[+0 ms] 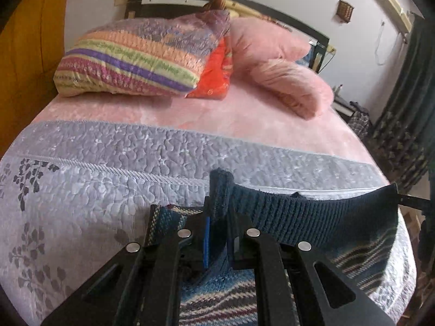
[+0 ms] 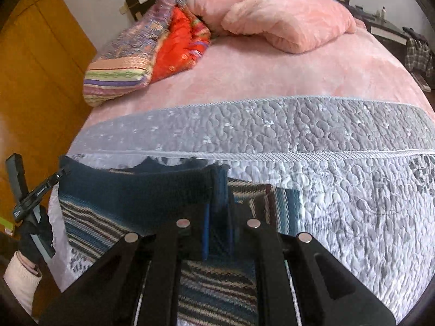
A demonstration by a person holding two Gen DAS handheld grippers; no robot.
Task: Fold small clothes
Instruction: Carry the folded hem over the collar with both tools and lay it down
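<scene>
**Both grippers hold the sweater's dark band, one at each end**

The striped knit sweater (image 1: 367, 260) lies near the front edge of the bed (image 1: 81, 190). Its ribbed band runs side to side between the grippers. The left gripper (image 1: 218, 217) is clamped on the band's left end. The right gripper (image 2: 217, 217) is clamped on the right end. The sweater's body lies below the fingers, toward the person, so the fold likely goes straight forward or back.

My black jaws frame a dark navy knit sweater (image 1: 299, 217) banded below in teal, cream and maroon stripes. The quilted bedspread (image 1: 108, 190) is pale lavender with grey leaf prints; beyond lie a pink blanket (image 1: 190, 114), pink pillows (image 1: 296, 87), and a rainbow-striped quilt (image 1: 130, 59) with an orange-red lining.
</scene>
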